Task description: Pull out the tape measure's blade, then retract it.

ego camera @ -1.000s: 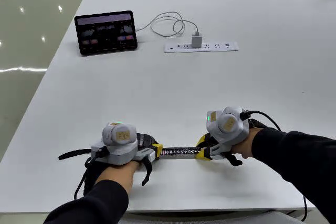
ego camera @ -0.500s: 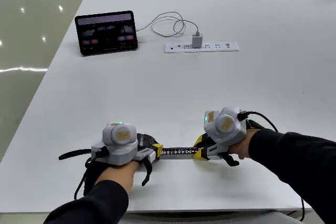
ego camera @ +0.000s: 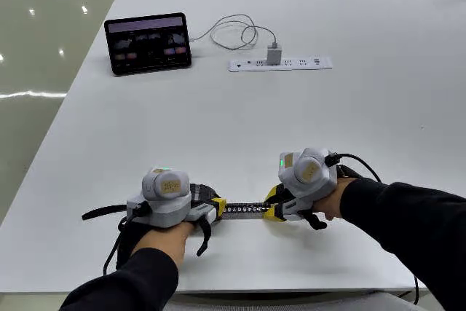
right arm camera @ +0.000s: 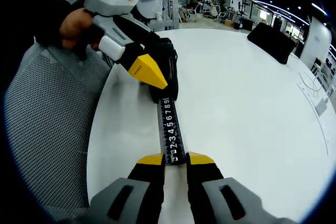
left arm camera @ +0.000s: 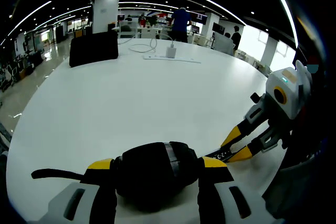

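A black tape measure case (left arm camera: 155, 173) rests on the white table (ego camera: 291, 114), and my left gripper (left arm camera: 156, 163) is shut on it, yellow tips pressed to both sides. Its dark numbered blade (right arm camera: 168, 127) runs a short way out from the case (right arm camera: 164, 74) to my right gripper (right arm camera: 172, 159), which is shut on the blade's end. In the head view the blade (ego camera: 243, 210) spans the gap between the left gripper (ego camera: 207, 209) and the right gripper (ego camera: 272, 207) near the table's front edge.
A dark tablet (ego camera: 147, 42) stands at the back left. A white power strip (ego camera: 280, 64) with a plugged charger and coiled cable (ego camera: 237, 34) lies behind the grippers. A black strap (ego camera: 102, 214) trails left from the case. The table edge is close to the person's body.
My right gripper has moved left toward the case, holding the blade's end, so the exposed blade is shorter. The left gripper and case have stayed put.
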`<state>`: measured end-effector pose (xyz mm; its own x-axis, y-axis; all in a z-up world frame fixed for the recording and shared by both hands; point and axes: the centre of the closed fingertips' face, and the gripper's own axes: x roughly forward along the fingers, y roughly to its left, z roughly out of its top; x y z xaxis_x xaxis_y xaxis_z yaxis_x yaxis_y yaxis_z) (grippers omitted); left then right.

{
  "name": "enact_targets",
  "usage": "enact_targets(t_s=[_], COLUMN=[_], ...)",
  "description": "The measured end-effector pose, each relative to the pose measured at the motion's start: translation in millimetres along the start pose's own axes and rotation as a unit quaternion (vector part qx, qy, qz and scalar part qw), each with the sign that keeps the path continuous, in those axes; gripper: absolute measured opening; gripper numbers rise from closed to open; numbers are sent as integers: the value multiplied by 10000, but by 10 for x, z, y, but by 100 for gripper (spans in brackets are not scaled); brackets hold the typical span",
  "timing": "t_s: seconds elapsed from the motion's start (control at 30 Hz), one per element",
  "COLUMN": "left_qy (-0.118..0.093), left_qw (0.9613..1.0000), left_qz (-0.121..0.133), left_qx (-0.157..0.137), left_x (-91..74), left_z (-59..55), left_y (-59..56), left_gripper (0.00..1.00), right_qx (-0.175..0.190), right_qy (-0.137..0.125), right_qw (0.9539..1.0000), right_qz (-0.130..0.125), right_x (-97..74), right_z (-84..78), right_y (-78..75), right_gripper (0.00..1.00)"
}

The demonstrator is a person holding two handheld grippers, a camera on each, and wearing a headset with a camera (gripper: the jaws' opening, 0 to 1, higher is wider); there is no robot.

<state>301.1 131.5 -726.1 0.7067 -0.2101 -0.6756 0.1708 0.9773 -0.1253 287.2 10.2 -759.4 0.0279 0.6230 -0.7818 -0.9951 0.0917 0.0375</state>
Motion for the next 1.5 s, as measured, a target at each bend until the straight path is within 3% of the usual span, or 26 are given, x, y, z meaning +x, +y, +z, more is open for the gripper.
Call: enact_targets(t_s=[1.5], left_qy=[-9], left_qw=[10000], left_qz=[-28], left_qx=[-67], left_x=[3], left_z=[2], left_y=[7], left_gripper=[58], right_qx=[51], right_qy=[-312], right_qw=[9995], right_qz=[43], right_x=[181], right_z=[242], right_y=[44], right_gripper=[11])
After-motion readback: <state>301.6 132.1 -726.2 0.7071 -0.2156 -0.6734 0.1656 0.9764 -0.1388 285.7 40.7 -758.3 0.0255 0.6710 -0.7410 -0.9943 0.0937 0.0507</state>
